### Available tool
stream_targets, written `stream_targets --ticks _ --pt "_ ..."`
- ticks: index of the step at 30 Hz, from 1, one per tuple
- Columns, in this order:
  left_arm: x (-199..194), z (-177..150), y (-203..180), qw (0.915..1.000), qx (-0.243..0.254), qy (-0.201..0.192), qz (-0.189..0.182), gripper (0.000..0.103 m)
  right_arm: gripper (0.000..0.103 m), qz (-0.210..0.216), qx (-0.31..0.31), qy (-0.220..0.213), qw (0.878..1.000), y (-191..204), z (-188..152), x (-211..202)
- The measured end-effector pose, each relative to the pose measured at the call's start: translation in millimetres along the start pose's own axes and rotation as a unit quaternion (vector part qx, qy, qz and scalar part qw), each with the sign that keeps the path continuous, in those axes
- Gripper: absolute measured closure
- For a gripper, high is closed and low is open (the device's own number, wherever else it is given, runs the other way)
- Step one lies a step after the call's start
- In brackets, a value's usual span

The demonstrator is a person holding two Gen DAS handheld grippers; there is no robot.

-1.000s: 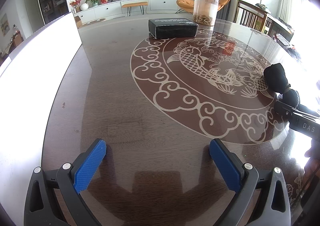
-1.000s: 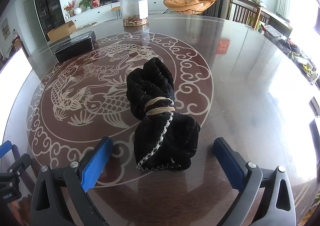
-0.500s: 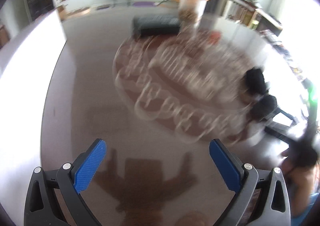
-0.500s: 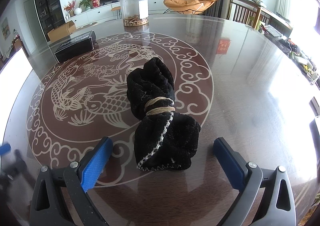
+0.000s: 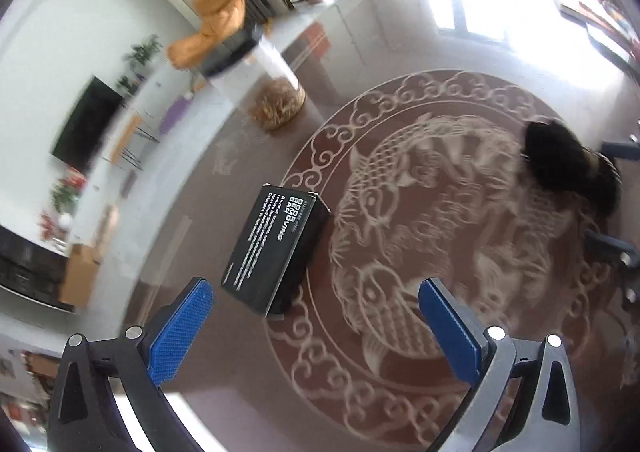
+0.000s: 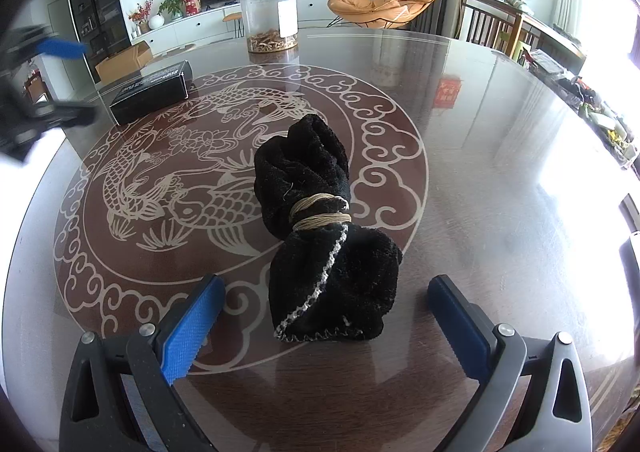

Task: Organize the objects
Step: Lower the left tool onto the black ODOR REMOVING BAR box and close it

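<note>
Lying on the counter (image 6: 500,139) w/ its hem end between the wide-open, empty right gripper (image 6: 320,316), the black cloth bundle (image 6: 320,236) looks soft, light; grab at twine-tied waist. Left gripper (image 5: 312,316) wide, empty, beside black box (image 5: 276,248), well apart from bundle.

the black box (image 5: 276,248) lying on the tabletop (image 5: 400,384) is showing white print on its top face: large block letters partly reading "removing", with smaller lines beside them too blurred to read. in the right wrist view the same box (image 6: 150,96) is carrying white lettering too small to make out, and the clear jar (image 6: 272,15) is bearing a white label with nothing legible.
</note>
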State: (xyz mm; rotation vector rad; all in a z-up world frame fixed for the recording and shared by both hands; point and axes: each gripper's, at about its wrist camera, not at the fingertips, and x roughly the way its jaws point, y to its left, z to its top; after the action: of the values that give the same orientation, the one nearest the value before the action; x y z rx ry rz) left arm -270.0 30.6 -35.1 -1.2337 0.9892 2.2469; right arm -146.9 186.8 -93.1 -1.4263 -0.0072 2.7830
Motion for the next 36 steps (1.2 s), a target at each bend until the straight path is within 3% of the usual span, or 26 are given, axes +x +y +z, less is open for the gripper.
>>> stream_targets --ticks 2,9,18,24,28,35,36 --pt "23 8 16 0.9991 -0.022 0.018 -0.033 0.0 0.001 0.0 0.0 0.0 1.0 0 0 0" --pt "65 24 35 0.998 -0.036 0.035 -0.038 0.0 0.0 0.0 -0.002 0.001 1.0 1 -1 -1" --pt "107 38 63 0.9927 -0.105 0.041 -0.043 0.0 0.0 0.0 -0.002 0.001 1.0 1 -1 -1" --pt "127 33 81 0.9795 -0.185 0.032 -0.073 0.0 0.0 0.0 -0.002 0.001 1.0 1 -1 0" --pt "136 24 93 0.9609 -0.255 0.02 -0.106 0.0 0.0 0.0 -0.002 0.001 1.0 1 0 -1" --pt "130 15 91 0.9537 -0.288 0.024 -0.081 0.0 0.0 0.0 -0.002 0.001 1.0 1 0 -1" --pt "127 14 88 0.9534 -0.291 0.019 -0.078 0.014 0.0 0.0 -0.002 0.001 1.0 1 -1 -1"
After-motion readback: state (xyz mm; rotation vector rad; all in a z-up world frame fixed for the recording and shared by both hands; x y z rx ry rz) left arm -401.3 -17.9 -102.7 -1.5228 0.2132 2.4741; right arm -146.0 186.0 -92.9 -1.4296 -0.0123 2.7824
